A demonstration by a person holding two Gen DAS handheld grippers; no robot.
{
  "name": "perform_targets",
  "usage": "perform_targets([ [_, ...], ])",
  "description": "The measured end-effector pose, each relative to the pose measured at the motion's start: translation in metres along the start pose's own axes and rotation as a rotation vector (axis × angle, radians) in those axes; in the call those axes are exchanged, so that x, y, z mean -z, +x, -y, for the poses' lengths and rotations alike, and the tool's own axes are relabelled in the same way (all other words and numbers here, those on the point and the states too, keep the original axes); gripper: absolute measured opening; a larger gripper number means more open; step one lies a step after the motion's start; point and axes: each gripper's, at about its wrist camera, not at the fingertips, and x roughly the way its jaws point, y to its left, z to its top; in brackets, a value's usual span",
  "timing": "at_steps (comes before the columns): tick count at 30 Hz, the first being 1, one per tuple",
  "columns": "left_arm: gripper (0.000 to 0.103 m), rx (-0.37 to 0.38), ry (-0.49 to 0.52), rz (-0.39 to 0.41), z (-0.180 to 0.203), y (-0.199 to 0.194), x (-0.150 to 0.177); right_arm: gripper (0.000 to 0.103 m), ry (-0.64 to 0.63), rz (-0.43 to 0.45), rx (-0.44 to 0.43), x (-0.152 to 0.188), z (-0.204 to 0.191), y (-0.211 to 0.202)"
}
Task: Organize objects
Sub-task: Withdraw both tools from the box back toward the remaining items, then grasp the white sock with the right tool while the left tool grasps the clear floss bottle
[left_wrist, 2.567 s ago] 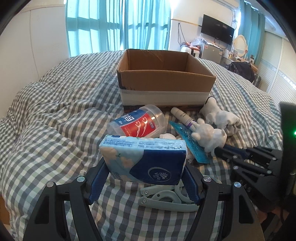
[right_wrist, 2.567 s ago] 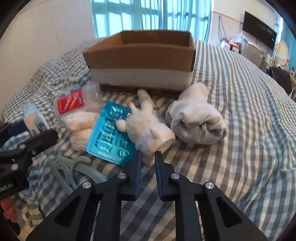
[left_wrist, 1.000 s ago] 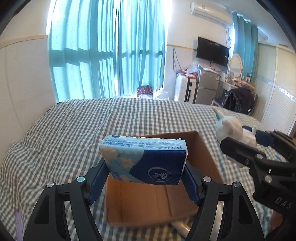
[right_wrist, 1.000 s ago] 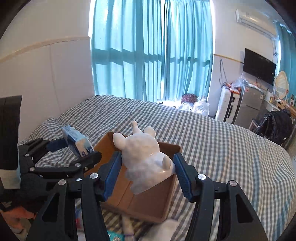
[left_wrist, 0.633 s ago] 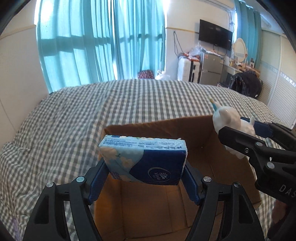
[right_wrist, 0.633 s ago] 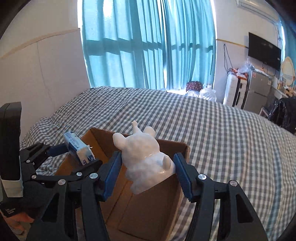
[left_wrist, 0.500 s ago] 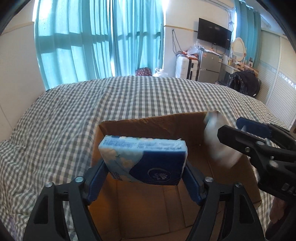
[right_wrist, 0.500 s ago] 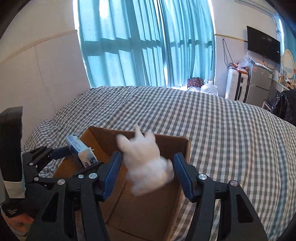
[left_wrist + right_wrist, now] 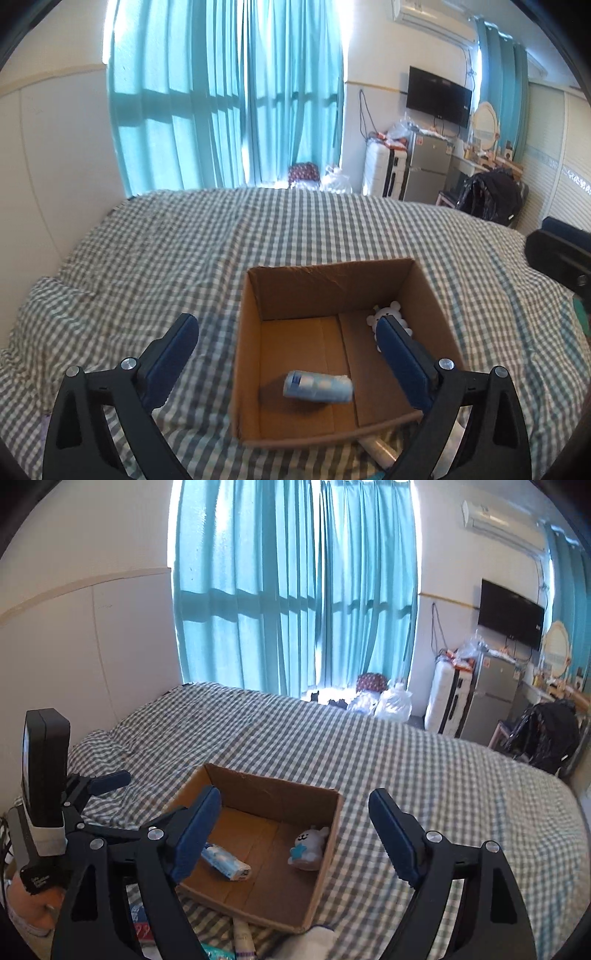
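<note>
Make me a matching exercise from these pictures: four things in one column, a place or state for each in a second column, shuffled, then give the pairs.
Things:
1. tissue pack
2. plush toy
3. left hand-held gripper
4. box

Places or states:
A. open, holding nothing
B. standing on the checked bedspread
C. lying on the box floor, nearer the left hand-held gripper's side
D. in the box against its right wall, face up

Pairs: 1-C, 2-D, 3-A, 4-B
</note>
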Motion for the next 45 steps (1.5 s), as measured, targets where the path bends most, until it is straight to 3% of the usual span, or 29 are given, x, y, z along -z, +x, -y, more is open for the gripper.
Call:
perform_targets([
  [7, 0.103, -0.005, -0.017, 0.041, -0.002, -0.052, 0.016, 0.089, -0.037, 0.032, 0.042, 0.011, -0.016, -0.068],
  [16, 0.103, -0.067, -0.040, 0.013, 0.004, -0.078, 0.066, 0.090, 0.001, -0.019, 0.105, 0.069, -0.029, -0.093],
  [22, 0.103, -0.131, -0.049, -0.058, 0.010, -0.064, 0.100, 0.090, 0.055, -0.119, 0.133, 0.121, -0.021, -0.074],
  [25, 0.103, -0.157, -0.088, -0.093, 0.008, -0.052, 0.112, 0.090, 0.103, -0.183, 0.099, 0.140, -0.013, -0.054],
  [29, 0.103, -0.146, -0.131, -0.139, 0.008, -0.032, 0.123, 0.090, 0.120, -0.273, 0.099, 0.165, -0.002, -0.018],
  [36, 0.103, -0.252, -0.145, -0.198, 0.014, 0.001, 0.145, 0.090, 0.160, -0.347, 0.089, 0.196, 0.012, 0.021],
  [39, 0.103, -0.220, -0.169, -0.222, 0.012, 0.013, 0.143, 0.090, 0.161, -0.366, 0.070, 0.202, 0.015, 0.030],
  [45, 0.103, -0.262, -0.135, -0.237, 0.022, 0.026, 0.151, 0.090, 0.169, -0.356, 0.060, 0.212, 0.014, 0.038],
])
